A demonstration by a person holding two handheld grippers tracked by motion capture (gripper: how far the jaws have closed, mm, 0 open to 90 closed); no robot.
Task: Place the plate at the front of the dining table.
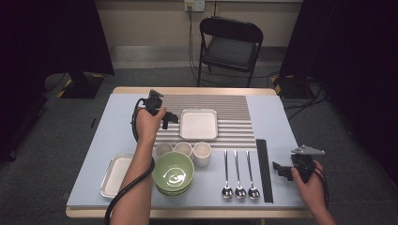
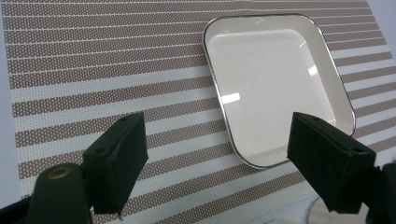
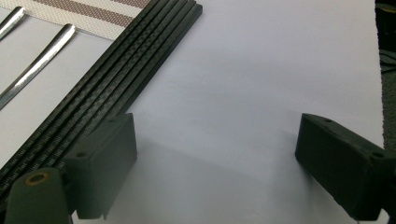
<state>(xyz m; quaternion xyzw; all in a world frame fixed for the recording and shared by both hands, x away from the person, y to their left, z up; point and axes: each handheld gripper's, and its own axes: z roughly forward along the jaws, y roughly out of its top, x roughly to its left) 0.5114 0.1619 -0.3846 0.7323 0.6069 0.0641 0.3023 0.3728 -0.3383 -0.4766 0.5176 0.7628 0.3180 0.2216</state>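
Two grippers stood wide and empty; my left gripper hung over the striped mat, just beside the square white tray lying on it; my right gripper idled beside the black chopsticks; I judged the tray placed, so the next move called for fetching another dish.
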